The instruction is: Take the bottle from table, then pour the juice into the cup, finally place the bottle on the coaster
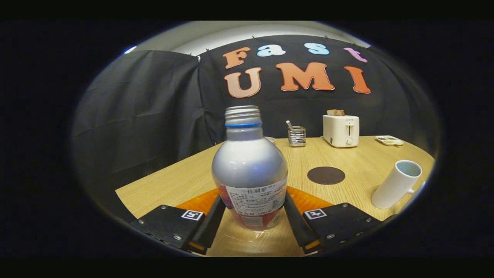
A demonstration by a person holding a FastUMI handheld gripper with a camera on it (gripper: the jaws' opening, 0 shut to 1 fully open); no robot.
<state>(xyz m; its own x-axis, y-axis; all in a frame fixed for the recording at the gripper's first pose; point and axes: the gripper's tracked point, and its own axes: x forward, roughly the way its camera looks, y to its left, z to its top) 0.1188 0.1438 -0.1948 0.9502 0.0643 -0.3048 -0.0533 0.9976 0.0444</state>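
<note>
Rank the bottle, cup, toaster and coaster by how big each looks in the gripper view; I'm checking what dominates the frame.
1. bottle, between the tongs, whose fingers press its sides; nearness inflates it.
2. cup and toaster look much alike; unranked.
3. coaster, smallest.

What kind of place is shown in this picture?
Probably a staged kitchen table in a recording booth: a toaster, a white cup and a coaster sit on the wooden table. The gripper clamps the bottle.
</note>
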